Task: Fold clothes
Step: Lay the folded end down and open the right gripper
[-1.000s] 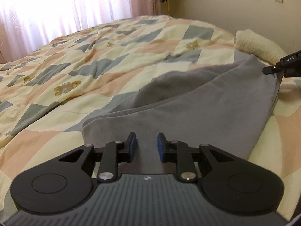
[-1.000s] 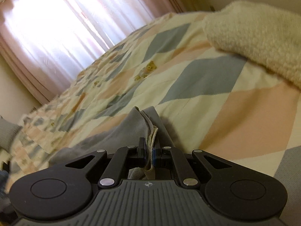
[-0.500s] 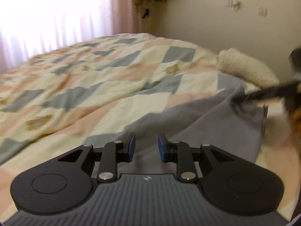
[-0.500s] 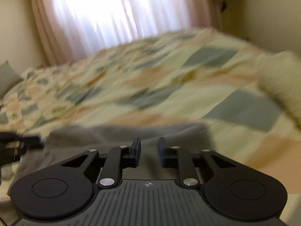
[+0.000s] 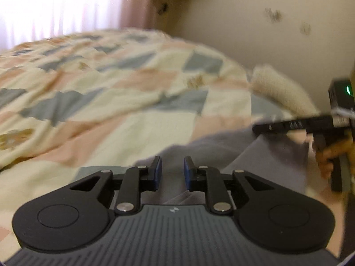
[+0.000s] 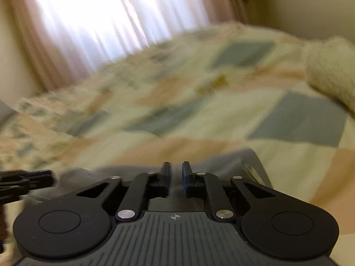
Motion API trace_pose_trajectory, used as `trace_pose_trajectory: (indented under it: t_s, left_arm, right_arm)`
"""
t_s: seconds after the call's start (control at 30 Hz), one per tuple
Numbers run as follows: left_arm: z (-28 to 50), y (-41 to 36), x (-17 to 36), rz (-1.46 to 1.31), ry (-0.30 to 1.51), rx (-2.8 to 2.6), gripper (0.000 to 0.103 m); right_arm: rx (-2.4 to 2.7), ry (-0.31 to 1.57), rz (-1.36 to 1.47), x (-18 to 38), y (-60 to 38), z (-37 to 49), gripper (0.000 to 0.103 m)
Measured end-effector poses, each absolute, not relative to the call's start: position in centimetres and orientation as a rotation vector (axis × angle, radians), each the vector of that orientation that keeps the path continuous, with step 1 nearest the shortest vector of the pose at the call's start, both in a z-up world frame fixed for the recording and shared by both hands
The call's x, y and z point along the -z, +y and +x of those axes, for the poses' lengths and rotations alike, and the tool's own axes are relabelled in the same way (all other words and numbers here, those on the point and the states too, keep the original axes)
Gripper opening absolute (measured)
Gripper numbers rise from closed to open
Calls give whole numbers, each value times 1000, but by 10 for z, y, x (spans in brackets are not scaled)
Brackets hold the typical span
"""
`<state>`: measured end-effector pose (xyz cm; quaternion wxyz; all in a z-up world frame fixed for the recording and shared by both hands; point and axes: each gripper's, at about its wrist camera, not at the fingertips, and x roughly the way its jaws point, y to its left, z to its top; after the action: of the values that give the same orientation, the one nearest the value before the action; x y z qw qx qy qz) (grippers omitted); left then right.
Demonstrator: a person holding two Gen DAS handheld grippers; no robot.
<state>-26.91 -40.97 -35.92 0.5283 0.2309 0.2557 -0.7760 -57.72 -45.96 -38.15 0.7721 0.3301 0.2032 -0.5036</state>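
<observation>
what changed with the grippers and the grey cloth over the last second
The right gripper let go of the grey garment: a second ago it pinched the hem; now its jaws stand apart, empty. Both views swung across the bed. The left gripper stays over the garment, jaws closing slightly, gripping nothing. The quilt is unchanged.

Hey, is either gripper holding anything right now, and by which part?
Apparently nothing. The left gripper and right gripper both hover over the grey garment with jaws apart, no pad visibly pinching it; blur prevents certainty.
</observation>
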Motion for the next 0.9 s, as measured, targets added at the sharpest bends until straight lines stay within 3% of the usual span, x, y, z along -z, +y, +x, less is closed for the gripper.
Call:
trace_pose_trajectory:
  t_s: [0.03,0.13,0.2,0.3,0.5,0.57,0.63,0.67,0.73,0.77,0.9]
  left_arm:
    - [-270,-420,371,593,621,1826,18]
    - [-243,-437,384,495,783,1785,18]
    - [-225,-432,373,417,792,1747,15]
    - [-200,-404,350,353,749,1685,16]
    - [-202,-315,327,441,622,1673,16]
    - [-205,-304,342,480,657,1657,18]
    - [-203,-303,357,494,716,1607,14]
    - [-200,-303,363,484,751,1576,11]
    - [-198,-300,357,442,760,1564,11]
    - [-201,-297,347,436,704,1574,12]
    - [-203,-312,343,455,632,1575,15]
  right_arm:
    - [1129,457,723,390,-468,-579,2]
    - [1115,372,857,406,-479,-602,0]
    - [1106,305,896,401,-475,-613,0]
    - [1138,275,811,382,-453,-618,14]
    - [1127,273,776,366,-392,-629,14]
    - [1130,308,767,370,-374,-629,14]
    - [1175,382,791,388,-375,-629,9]
    - [1201,395,821,397,-376,-632,0]
    - [1201,325,868,390,-369,-639,4]
    - [1202,300,836,381,-363,-639,12]
    - [1228,302,746,369,-358,-634,13]
